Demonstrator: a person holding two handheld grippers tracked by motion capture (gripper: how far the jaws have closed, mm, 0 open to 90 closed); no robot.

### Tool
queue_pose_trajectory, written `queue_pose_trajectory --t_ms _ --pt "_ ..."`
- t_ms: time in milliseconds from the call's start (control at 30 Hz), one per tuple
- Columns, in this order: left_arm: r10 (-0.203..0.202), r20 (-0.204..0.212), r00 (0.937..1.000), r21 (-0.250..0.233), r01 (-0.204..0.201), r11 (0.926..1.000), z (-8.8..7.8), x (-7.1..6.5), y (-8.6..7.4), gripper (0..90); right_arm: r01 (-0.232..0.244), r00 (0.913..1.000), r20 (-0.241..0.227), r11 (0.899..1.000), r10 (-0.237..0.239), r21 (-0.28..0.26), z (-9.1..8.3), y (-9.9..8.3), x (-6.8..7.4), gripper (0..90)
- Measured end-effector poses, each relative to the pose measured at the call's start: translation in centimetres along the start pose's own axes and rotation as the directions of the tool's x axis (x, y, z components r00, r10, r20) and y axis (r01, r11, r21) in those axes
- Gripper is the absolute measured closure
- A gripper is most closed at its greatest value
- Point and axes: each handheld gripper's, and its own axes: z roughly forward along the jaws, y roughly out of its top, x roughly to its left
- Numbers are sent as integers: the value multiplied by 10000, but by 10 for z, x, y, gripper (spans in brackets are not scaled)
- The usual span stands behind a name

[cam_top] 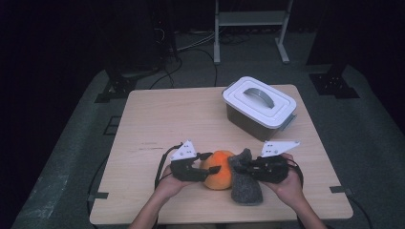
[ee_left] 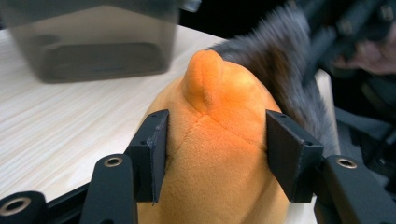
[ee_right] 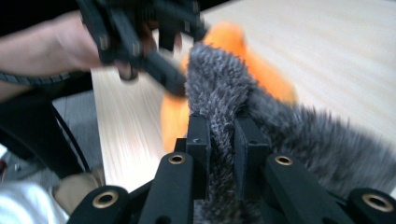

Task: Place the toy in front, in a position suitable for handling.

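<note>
Orange plush (cam_top: 218,170) sits near the tabletop's (cam_top: 157,119) front edge, clamped between the left tongs (ee_left: 215,151). Just beside it, touching, grey fur (cam_top: 245,183) is pinched tight in the right tongs (ee_right: 223,154). Farther back stands a lidded box (cam_top: 259,107).

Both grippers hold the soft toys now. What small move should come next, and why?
Probably pull the two apart sideways: the left gripper clamps the orange plush, the right gripper pinches the grey furry piece, and these two touch each other near the table's front edge.
</note>
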Motion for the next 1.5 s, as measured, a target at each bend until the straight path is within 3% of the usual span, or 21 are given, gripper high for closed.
queue_pose_trajectory --t_ms 133,200,300,400,467,567,600,667,767,867,933,967,1033,1133,1167,1200,1267,1333,1400,1500 --pt "343 303 9990 222 -350 9991 0 -3 1 421 -176 9997 140 9998 178 -137 -4 0 -5 773" --pt "306 665 9973 236 -322 9992 -1 -3 3 369 -299 9995 29 9995 299 106 -2 -6 -10 774" --pt "284 665 9974 284 -304 9991 -2 -5 6 288 -290 9994 -198 9984 300 479 0 -10 -10 775" --pt "576 506 9971 363 -595 9976 0 -7 3 370 -261 9995 -160 9983 270 528 -3 -10 -9 776" --pt "598 388 9975 321 -610 9976 2 -8 3 415 -74 9999 -70 9998 75 163 -8 -4 -3 779" --pt "773 368 9963 317 -785 9964 8 -13 4 429 192 9984 -513 9983 -220 -550 -11 8 8 778" --pt "840 375 9958 333 -853 9958 8 -15 5 430 498 9975 -485 9978 -519 -432 -8 12 14 778" --pt "923 376 9950 411 -938 9947 8 -16 5 433 678 9970 -384 9977 -678 -11 -1 11 17 778" --pt "821 510 9953 400 -841 9957 7 -14 2 436 516 9972 -552 9984 -503 225 3 4 11 781" --pt "748 630 9952 462 -778 9959 6 -12 2 436 445 9989 -192 9982 -438 391 -5 1 5 782" --pt "810 774 9937 456 -847 9954 7 -13 2 435 167 9998 82 9997 -168 181 -12 1 -1 782" --pt "834 810 9932 450 -873 9952 7 -13 2 434 6 10000 -10 10000 -6 55 -14 1 -3 781" --pt "828 836 9931 529 -874 9948 7 -13 4 411 3 9999 -116 9999 -1 173 -12 1 -3 780" --pt "502 715 9962 724 -554 9958 9 -15 8 216 -4 9982 -598 9983 39 575 -1 -3 -2 778" --pt "623 852 9944 942 -703 9931 11 -17 7 202 32 9962 -875 9978 25 656 0 -3 -1 777" --pt "783 926 9926 946 -871 9917 11 -19 6 245 91 9929 -1193 9961 14 873 1 -3 0 775" --pt "1054 1034 9890 945 -1153 9888 12 -22 4 315 176 9921 -1253 9949 -50 997 -2 -1 1 776" --pt "1321 1249 9833 1030 -1453 9840 12 -25 6 347 204 9910 -1335 9966 -96 798 -6 1 4 777" --pt "1709 1553 9730 1083 -1887 9760 15 -31 5 358 326 9879 -1530 9983 -247 492 -7 7 9 777" --pt "1923 1712 9663 1177 -2138 9698 15 -33 4 355 637 9859 -1589 9956 -522 683 -3 11 14 776"
